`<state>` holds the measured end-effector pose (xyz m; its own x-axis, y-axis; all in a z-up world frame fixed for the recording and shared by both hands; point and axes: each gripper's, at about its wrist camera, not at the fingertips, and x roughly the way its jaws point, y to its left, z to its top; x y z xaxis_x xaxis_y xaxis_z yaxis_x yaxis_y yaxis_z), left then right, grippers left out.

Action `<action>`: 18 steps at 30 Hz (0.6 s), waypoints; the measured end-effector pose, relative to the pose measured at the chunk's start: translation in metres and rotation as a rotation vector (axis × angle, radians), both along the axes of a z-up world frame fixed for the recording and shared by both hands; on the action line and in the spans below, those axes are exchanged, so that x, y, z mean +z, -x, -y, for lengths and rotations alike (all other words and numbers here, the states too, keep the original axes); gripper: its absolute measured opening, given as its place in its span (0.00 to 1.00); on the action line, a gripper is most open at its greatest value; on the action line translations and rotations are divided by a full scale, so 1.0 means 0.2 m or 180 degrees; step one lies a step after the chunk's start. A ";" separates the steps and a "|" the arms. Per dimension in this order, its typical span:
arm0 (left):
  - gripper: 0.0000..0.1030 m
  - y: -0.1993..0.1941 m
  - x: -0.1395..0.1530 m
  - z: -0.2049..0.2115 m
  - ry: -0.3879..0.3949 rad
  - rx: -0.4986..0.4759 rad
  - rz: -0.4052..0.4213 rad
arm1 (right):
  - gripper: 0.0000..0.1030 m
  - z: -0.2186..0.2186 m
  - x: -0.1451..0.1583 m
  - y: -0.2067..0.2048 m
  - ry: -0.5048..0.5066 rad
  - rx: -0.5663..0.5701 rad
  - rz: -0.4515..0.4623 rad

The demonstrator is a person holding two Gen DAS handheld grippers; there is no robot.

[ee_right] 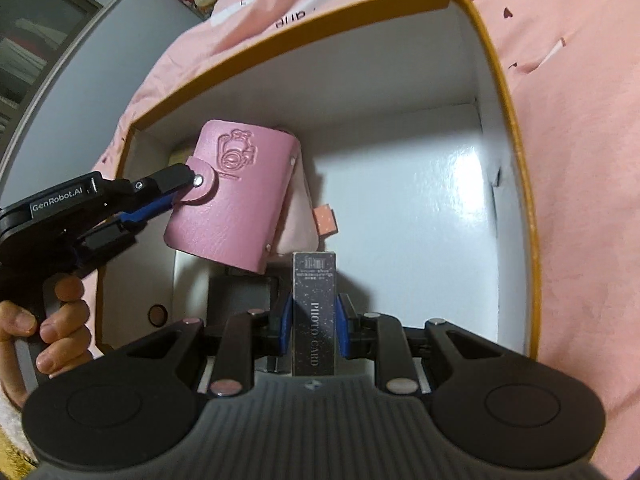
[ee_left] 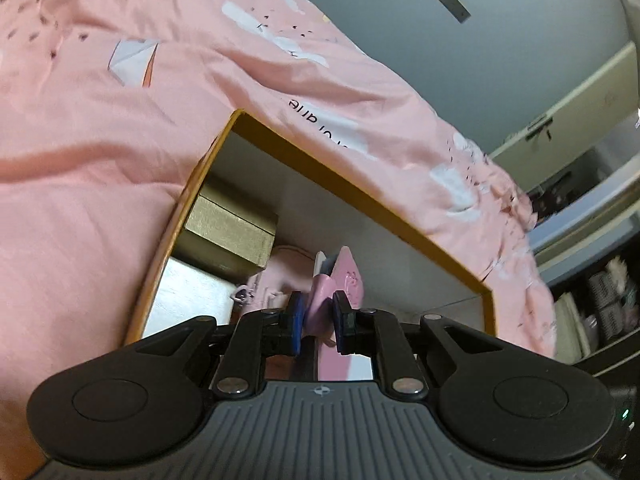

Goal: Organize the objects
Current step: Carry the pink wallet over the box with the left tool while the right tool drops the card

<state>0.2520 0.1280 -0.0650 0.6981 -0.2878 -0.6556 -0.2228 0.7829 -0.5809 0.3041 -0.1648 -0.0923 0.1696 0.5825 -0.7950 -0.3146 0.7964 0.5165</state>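
I have the left hand-held gripper (ee_right: 176, 196) clamped on the strap edge of a pink leather snap-button card holder (ee_right: 236, 200), holding it up over the far-left part of the open yellow-rimmed white cardboard box (ee_right: 504, 92) that sits on the pink bedspread (ee_left: 80, 160). My right hand-held gripper (ee_right: 314, 320) is closed on a slim dark carton printed "PHOTO CARD" (ee_right: 314, 304), its long axis running straight out along the fingers toward the box's middle. The card holder hangs just ahead and left of that carton's tip, near but not touching as far as I can tell. The bare white floor lies ahead and to the right, so I judge the right side is better placed to set down first.
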 end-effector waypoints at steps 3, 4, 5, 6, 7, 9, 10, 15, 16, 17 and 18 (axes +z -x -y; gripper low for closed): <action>0.06 -0.01 0.02 0.05 -0.0389 -0.0021 -0.0150 | 0.23 -0.03 -0.02 0.00 0.0116 0.0060 0.0010; 0.06 0.00 0.03 0.07 -0.0522 -0.0031 -0.0172 | 0.23 -0.04 -0.02 0.00 0.0133 0.0075 0.0012; 0.06 0.00 0.03 0.08 -0.0629 -0.0050 -0.0187 | 0.24 -0.05 -0.02 0.00 0.0151 0.0090 0.0022; 0.06 0.00 0.04 0.10 -0.0728 -0.0067 -0.0201 | 0.24 -0.05 -0.02 0.00 0.0182 0.0104 0.0030; 0.06 0.01 0.05 0.11 -0.0816 -0.0086 -0.0202 | 0.24 -0.06 -0.02 0.00 0.0228 0.0117 0.0053; 0.07 0.02 0.05 0.13 -0.0908 -0.0127 -0.0183 | 0.26 -0.09 -0.01 -0.01 0.0385 0.0170 0.0161; 0.07 0.02 0.06 0.13 -0.0914 -0.0147 -0.0171 | 0.27 -0.10 0.00 0.00 0.0459 0.0210 0.0216; 0.08 0.04 0.09 0.15 -0.0905 -0.0204 -0.0120 | 0.32 -0.17 -0.01 0.03 0.0939 0.0432 0.0510; 0.08 0.04 0.10 0.15 -0.0900 -0.0220 -0.0123 | 0.32 -0.17 -0.02 0.03 0.0954 0.0473 0.0522; 0.08 0.05 0.10 0.16 -0.0896 -0.0237 -0.0124 | 0.32 -0.17 -0.02 0.03 0.0958 0.0517 0.0498; 0.08 0.05 0.10 0.16 -0.0894 -0.0259 -0.0122 | 0.32 -0.17 -0.03 0.02 0.0968 0.0547 0.0479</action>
<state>0.2412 0.0956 -0.0443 0.6532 -0.1453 -0.7431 -0.1703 0.9281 -0.3312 0.2998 -0.1302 -0.0984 0.2178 0.3538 -0.9096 -0.5112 0.8353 0.2025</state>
